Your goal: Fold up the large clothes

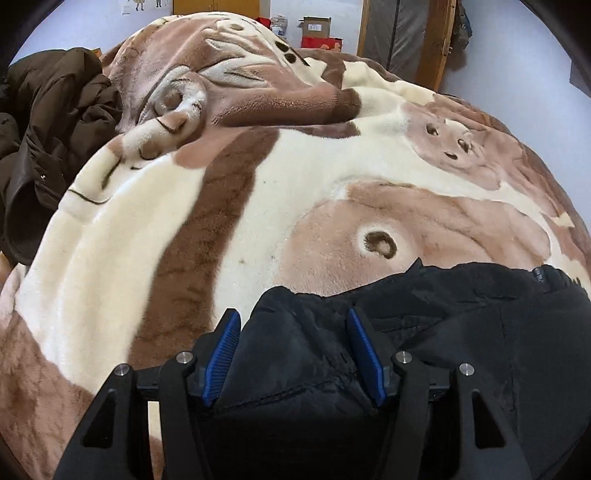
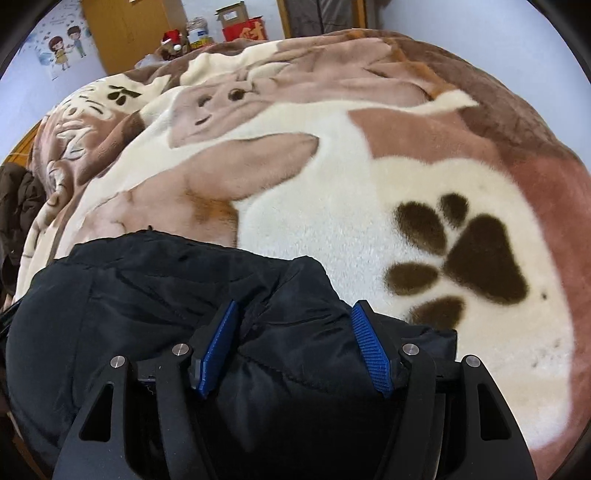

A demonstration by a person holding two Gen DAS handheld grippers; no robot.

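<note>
A black padded jacket (image 1: 461,325) lies on a plush bed blanket (image 1: 295,184) with brown and cream animal print. My left gripper (image 1: 293,325) is open, its blue pads on either side of a bunched part of the jacket's left end. In the right wrist view the jacket (image 2: 147,295) fills the lower left. My right gripper (image 2: 295,317) is open too, its blue pads straddling a fold at the jacket's right end. Neither pair of pads is closed on the fabric.
A dark brown coat (image 1: 48,140) is heaped at the left edge of the bed; it also shows in the right wrist view (image 2: 18,199). Cardboard and red boxes (image 1: 317,35), a wooden cabinet (image 2: 129,33) and a door frame (image 1: 432,40) stand behind the bed.
</note>
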